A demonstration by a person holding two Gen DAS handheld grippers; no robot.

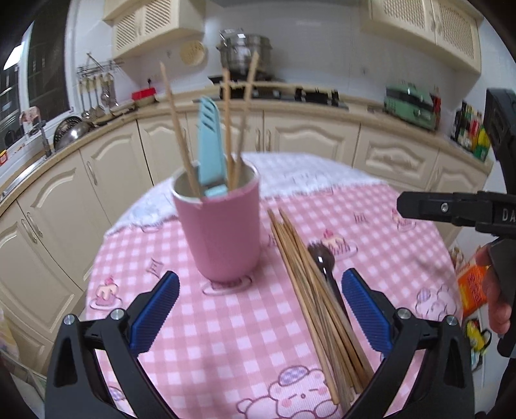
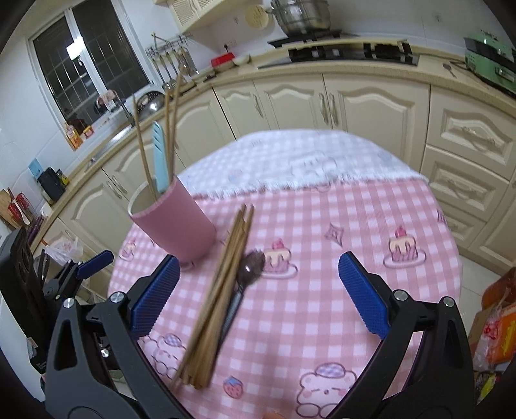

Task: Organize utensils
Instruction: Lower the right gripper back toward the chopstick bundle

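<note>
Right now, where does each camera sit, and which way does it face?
Left wrist: on the left tool, looking across the table at the pink cup; its own blue fingers, the right tool and a hand show.
Right wrist: on the right tool, facing the chopstick bundle; own fingers, left tool at left.
Shared: cup, chopsticks, spoon, kitchen cabinets.

Kitchen, white tiled walls (image 1: 300, 48). Cream base cabinets (image 2: 354, 106) with arched panel doors run along two walls under a beige counter (image 2: 429, 58). Cream wall cabinets (image 1: 429, 29) have lattice fronts. Window (image 2: 87, 54) with grid bars, dark outside, above the sink (image 2: 113, 141). Black hob (image 2: 351, 51) set in the counter, steel pot (image 2: 303, 14) on it. Green appliance (image 1: 409, 103) on the counter at right. Utensil rail (image 1: 96, 72) on the wall. Floor (image 2: 483, 283) pale tile. Round worktop carries a pink checked cloth (image 2: 322, 290).
</note>
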